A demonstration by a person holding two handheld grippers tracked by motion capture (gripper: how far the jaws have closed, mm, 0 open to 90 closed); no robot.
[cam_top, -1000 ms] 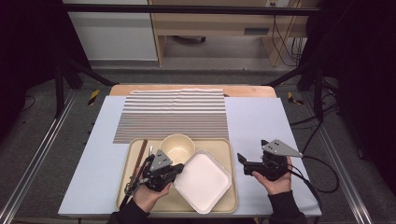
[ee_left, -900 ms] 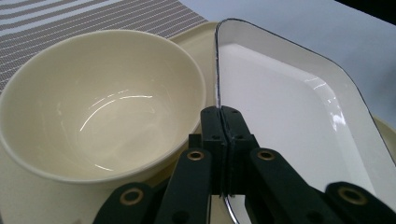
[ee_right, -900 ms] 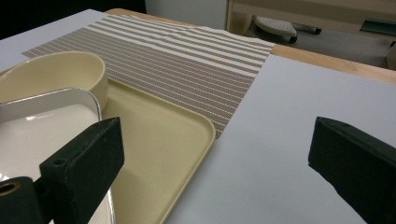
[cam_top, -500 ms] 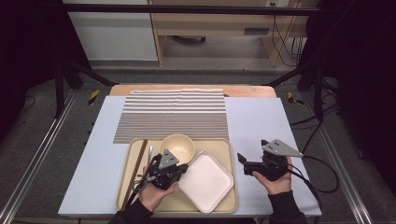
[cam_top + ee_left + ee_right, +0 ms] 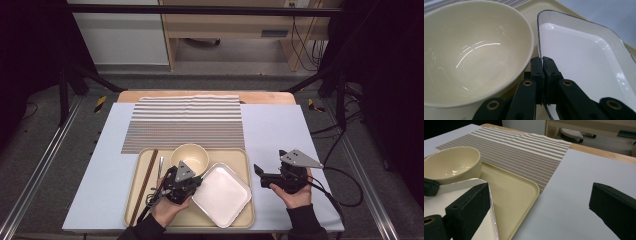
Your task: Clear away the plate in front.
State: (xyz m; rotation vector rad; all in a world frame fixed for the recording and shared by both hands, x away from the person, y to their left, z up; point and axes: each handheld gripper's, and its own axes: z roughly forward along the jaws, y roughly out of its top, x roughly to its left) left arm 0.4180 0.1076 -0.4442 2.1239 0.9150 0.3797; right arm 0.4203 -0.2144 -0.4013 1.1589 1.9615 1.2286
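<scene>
Now we see the left gripper (image 5: 541, 60) has shifted right to the white plate (image 5: 221, 194), jaws pinched shut on its rim beside the bowl (image 5: 190, 158) on the tray (image 5: 245, 160), so lifting looks next; right gripper (image 5: 263, 178) waits wide open, empty.

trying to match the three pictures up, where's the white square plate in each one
High view: the white square plate lies in the right half of the tray, low centre.
Left gripper view: it fills the right side, its rim clamped between the left gripper jaws.
Right gripper view: it sits at the lower left, partly behind the near jaw.
Shared landmark: the cream bowl beside the plate.
</scene>
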